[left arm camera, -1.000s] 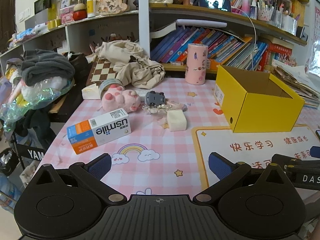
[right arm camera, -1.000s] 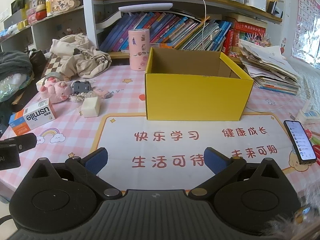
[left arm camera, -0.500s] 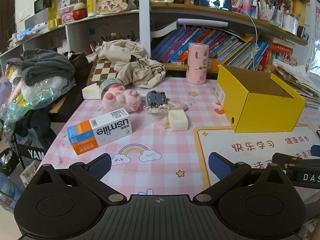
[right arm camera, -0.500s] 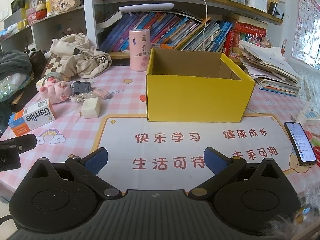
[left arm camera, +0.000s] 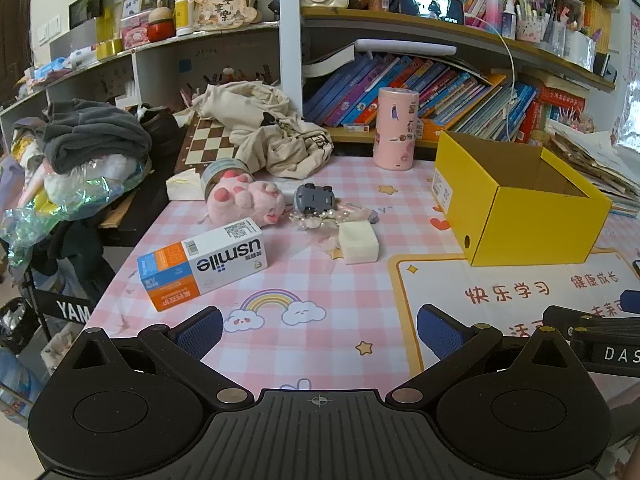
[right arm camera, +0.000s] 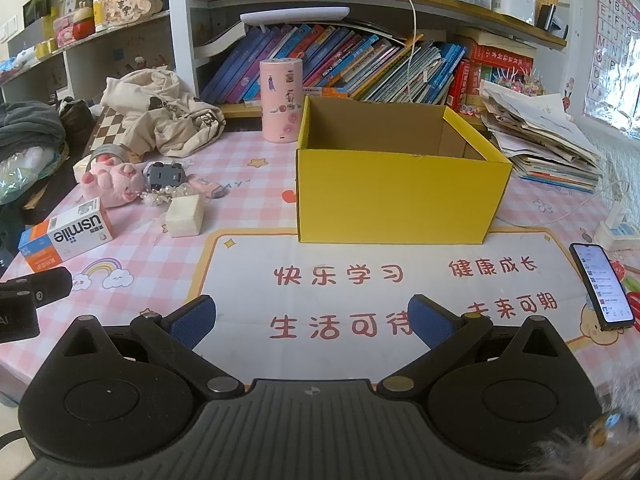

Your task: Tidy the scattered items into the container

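Note:
An open yellow cardboard box stands on the pink checked tablecloth. To its left lie a white "usmile" carton, a pink plush pig, a grey toy car, a pearl hair clip and a cream foam block. My left gripper is open and empty, low over the cloth in front of the carton. My right gripper is open and empty over the white mat, in front of the box.
A pink cylinder stands behind the box. Beige cloth on a chessboard lies at the back left. A phone rests at the right edge. Loose papers pile at the right. Bookshelves line the back.
Both grippers have crept slightly forward and up; the view shifts only a little. No item on the table has moved.

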`<state>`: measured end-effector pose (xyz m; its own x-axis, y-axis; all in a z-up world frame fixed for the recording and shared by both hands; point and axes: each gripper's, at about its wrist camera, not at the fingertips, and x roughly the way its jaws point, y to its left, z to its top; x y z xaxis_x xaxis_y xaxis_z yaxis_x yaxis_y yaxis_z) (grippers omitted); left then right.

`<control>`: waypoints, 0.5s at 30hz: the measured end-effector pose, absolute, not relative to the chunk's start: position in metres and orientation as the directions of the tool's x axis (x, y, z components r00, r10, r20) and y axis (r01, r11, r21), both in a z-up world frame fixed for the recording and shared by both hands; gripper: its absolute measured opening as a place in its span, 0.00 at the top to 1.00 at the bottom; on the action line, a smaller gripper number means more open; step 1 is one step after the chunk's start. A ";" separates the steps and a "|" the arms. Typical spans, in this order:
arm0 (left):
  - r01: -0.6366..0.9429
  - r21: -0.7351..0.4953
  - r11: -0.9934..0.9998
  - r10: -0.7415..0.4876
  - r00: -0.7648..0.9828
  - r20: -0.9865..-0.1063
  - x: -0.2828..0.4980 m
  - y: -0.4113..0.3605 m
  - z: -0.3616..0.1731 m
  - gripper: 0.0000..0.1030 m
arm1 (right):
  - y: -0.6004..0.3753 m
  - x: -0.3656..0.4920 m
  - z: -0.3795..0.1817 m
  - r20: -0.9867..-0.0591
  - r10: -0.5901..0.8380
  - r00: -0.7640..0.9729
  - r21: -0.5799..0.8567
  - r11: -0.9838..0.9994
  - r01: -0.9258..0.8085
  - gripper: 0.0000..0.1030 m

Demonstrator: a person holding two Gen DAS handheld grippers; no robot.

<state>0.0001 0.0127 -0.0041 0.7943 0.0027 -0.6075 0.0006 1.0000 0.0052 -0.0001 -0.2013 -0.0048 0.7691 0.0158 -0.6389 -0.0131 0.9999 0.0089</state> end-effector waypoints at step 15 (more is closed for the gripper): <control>-0.004 0.002 1.000 0.004 0.794 -0.607 0.000 0.010 -0.003 0.00 | -0.196 -0.001 -0.007 -0.643 0.016 0.766 0.011 1.000 -0.012 0.00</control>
